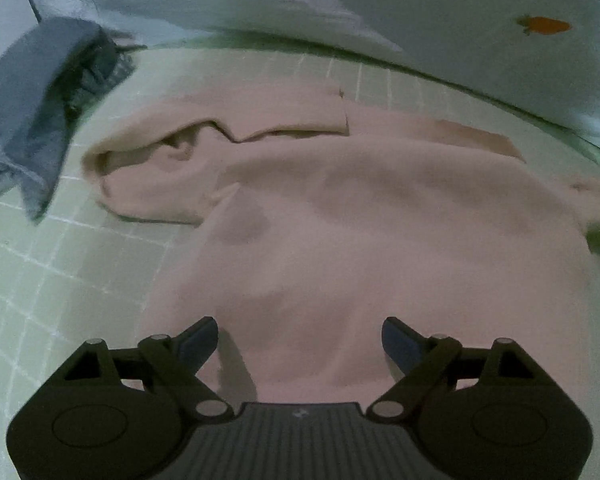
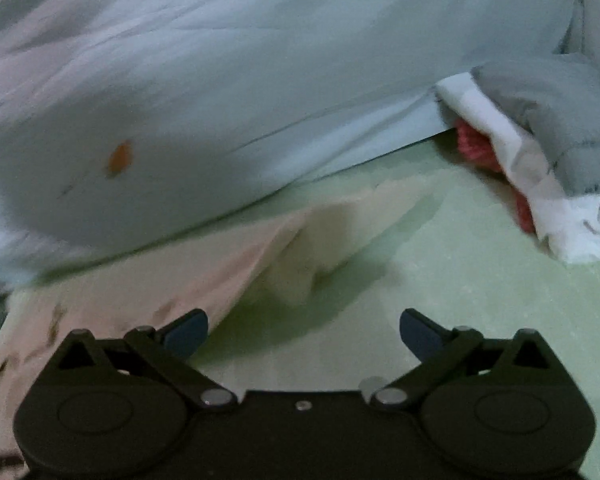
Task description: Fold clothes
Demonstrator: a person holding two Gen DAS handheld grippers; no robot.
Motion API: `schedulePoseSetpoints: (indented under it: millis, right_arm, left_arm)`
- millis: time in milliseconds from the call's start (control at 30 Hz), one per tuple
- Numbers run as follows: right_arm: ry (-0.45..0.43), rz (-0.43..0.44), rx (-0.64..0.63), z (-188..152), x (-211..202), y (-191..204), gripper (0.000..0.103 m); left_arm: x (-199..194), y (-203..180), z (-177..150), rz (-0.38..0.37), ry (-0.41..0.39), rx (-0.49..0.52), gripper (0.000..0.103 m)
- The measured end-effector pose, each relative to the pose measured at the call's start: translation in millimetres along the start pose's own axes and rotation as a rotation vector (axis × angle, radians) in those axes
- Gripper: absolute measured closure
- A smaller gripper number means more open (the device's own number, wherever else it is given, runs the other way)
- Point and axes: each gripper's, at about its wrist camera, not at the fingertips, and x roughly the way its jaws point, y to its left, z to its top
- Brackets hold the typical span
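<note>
A pale pink, soft fleece garment (image 1: 360, 216) is seen spread flat over a light green mat with a white grid pattern (image 1: 60, 264), one sleeve lying folded across towards the left. The left gripper (image 1: 300, 344) is held above the near edge of the pink garment with its jaws spread wide; nothing is gripped between the blue pads (image 1: 196, 344). A crumpled blue-grey cloth (image 1: 40, 120) is seen at the left edge of the mat, apart from the garment. Beyond the mat, a pale blue-white sheet printed with a small orange carrot (image 1: 546, 26) is draped. In the right wrist view, which is blurred, the right gripper (image 2: 304, 332) is likewise held wide and empty above the green mat (image 2: 460, 280), with a corner of the pink garment (image 2: 220, 272) lying just ahead and to its left. A pile of grey, white and red fabrics (image 2: 540, 140) is seen at the far right, beside the sheet.
</note>
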Motion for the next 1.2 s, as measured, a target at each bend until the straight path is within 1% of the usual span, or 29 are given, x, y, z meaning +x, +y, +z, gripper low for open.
schedulePoseSetpoints:
  millis: [67, 133, 167, 200, 300, 400, 433, 467, 500, 533, 567, 600, 633, 700, 800, 867, 933, 1000, 1067, 1100, 1167, 1200]
  right_arm:
    - [0.009, -0.029, 0.056, 21.5, 27.5, -12.2, 0.000]
    - [0.033, -0.046, 0.155, 40.9, 57.7, -29.1, 0.000]
    - [0.041, -0.053, 0.199, 48.8, 71.5, -36.6, 0.000]
    - [0.048, -0.057, 0.235, 56.3, 85.5, -44.0, 0.000]
    - [0.077, -0.102, 0.280, 71.4, 118.4, -55.7, 0.001]
    - [0.118, -0.149, 0.280, 74.9, 137.2, -60.8, 0.013]
    - [0.135, -0.152, 0.274, 74.3, 141.6, -61.9, 0.022]
    - [0.149, -0.149, 0.265, 72.5, 143.4, -62.2, 0.034]
    - [0.159, -0.145, 0.250, 69.7, 143.0, -61.7, 0.043]
    - [0.167, -0.140, 0.232, 66.7, 142.1, -60.9, 0.063]
    - [0.168, -0.135, 0.213, 63.1, 138.7, -60.5, 0.085]
    - [0.165, -0.128, 0.195, 59.1, 133.7, -60.2, 0.094]
    - [0.151, -0.130, 0.185, 55.2, 125.0, -59.8, 0.099]
    - [0.093, -0.159, 0.177, 47.5, 99.0, -61.8, 0.099]
    - [0.010, -0.230, 0.136, 30.3, 52.4, -64.3, 0.099]
    - [-0.021, -0.269, 0.102, 11.9, 21.4, -67.1, 0.099]
    - [0.002, -0.282, 0.095, -9.7, 1.3, -71.4, 0.096]
    - [0.052, -0.280, 0.097, -32.3, -10.8, -75.8, 0.091]
    - [0.090, -0.280, 0.116, -49.3, -21.0, -79.8, 0.079]
    - [0.092, -0.277, 0.137, -53.7, -26.8, -81.6, 0.076]
    - [0.081, -0.270, 0.178, -59.2, -38.8, -84.4, 0.065]
    - [0.062, -0.275, 0.199, -60.2, -45.7, -86.4, 0.062]
  left_arm:
    - [12.4, -3.9, 10.1, 0.000, 0.033, -0.031, 0.014]
    - [21.6, -6.3, 15.3, -0.007, 0.055, -0.065, 0.013]
    - [24.8, -8.9, 16.9, 0.000, 0.055, -0.063, 0.008]
    - [28.0, -11.5, 18.4, 0.008, 0.054, -0.060, 0.007]
    - [33.0, -20.2, 19.0, 0.043, 0.055, -0.025, 0.003]
    - [34.4, -22.4, 18.0, 0.051, 0.051, -0.018, 0.000]
    - [34.5, -22.1, 17.7, 0.051, 0.049, -0.020, 0.000]
    - [34.9, -21.8, 18.3, 0.051, 0.050, -0.020, 0.000]
    - [35.2, -21.4, 18.9, 0.050, 0.052, -0.020, 0.000]
    - [35.7, -20.8, 19.9, 0.048, 0.054, -0.021, 0.000]
    - [34.9, -20.1, 20.1, 0.044, 0.054, -0.025, 0.000]
    - [34.0, -19.5, 20.3, 0.041, 0.055, -0.028, 0.000]
    - [31.5, -18.8, 19.9, 0.031, 0.048, -0.037, 0.000]
    - [26.5, -17.3, 19.1, 0.010, 0.035, -0.056, 0.000]
    - [16.2, -15.4, 13.3, -0.002, 0.008, -0.061, 0.000]
    - [10.7, -14.9, 8.5, -0.011, -0.003, -0.062, 0.000]
    - [8.9, -13.1, 4.4, -0.022, -0.001, -0.065, 0.000]
    - [6.9, -12.5, 1.7, -0.032, -0.002, -0.074, 0.000]
    - [3.6, -12.6, 0.1, -0.042, -0.010, -0.078, 0.000]
    - [0.6, -13.5, -1.1, -0.043, -0.019, -0.074, 0.000]
    - [-4.5, -16.5, -2.3, -0.038, -0.040, -0.067, 0.000]
    - [-6.8, -16.5, -2.8, -0.034, -0.049, -0.066, 0.000]
